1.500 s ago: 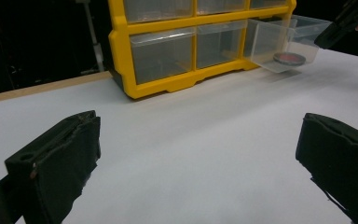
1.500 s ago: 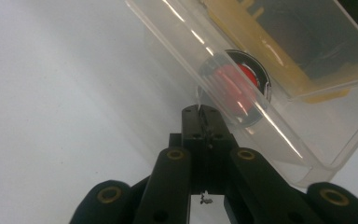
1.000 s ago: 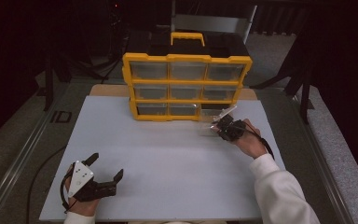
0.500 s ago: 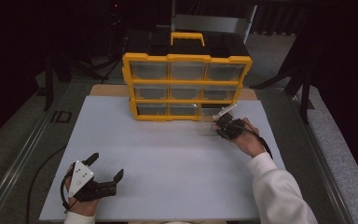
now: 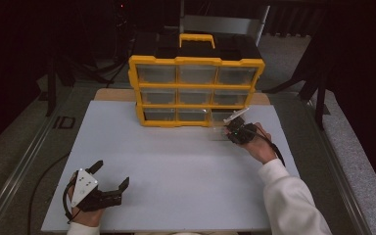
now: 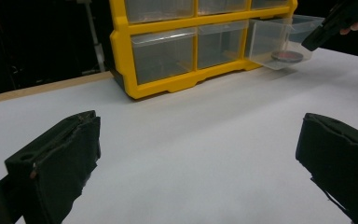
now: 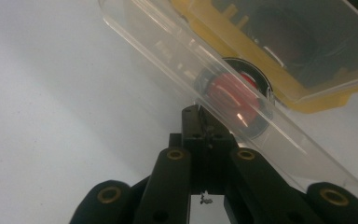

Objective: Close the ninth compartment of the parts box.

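While darkness rings it — white tabletop (image 5: 176, 161) bears yellow organizer (image 5: 196, 93).

A yellow organiser (image 5: 196, 90) holds a clear drawer (image 6: 282, 39) with a red-and-black disc (image 7: 235, 95) on a white table (image 5: 176, 166).

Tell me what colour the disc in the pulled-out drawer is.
Red with a dark rim: the disc in the drawer shows best in the right gripper view.

drawer (image 6: 279, 39): clear plastic | pulled out from yellow organizer's bottom row | holds red-and-black round disc (image 7: 235, 100)
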Demonstrator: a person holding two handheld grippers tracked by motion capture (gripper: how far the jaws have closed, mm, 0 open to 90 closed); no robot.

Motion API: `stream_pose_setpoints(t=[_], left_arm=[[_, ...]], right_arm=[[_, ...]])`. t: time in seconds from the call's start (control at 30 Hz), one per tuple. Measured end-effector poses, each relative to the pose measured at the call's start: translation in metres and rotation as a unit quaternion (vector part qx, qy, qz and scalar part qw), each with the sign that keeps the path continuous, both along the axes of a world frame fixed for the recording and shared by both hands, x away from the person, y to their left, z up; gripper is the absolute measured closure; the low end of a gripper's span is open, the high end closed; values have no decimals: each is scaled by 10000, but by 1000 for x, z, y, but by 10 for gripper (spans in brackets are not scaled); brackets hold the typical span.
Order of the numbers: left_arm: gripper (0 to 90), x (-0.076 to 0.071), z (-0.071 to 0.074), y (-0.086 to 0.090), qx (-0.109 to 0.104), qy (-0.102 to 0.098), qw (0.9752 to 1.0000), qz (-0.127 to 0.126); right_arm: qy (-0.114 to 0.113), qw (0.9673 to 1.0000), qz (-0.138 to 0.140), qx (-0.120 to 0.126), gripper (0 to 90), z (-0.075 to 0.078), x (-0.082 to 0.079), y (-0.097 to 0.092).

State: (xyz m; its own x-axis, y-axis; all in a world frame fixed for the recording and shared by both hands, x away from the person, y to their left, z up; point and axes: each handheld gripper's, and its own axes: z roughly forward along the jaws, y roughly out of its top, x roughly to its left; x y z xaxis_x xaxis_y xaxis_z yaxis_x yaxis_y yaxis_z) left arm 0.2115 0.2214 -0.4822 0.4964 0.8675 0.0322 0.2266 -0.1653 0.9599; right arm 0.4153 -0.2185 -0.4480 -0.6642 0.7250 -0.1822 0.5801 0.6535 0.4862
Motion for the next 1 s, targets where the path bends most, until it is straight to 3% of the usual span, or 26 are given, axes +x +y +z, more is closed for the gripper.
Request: stream_pose_setpoints(t=[1.0], left_arm=[[0,0,0,-1,9,-3,10000,-6]], right_arm=[[-133,9994,-271,160,897,-2,10,1]])
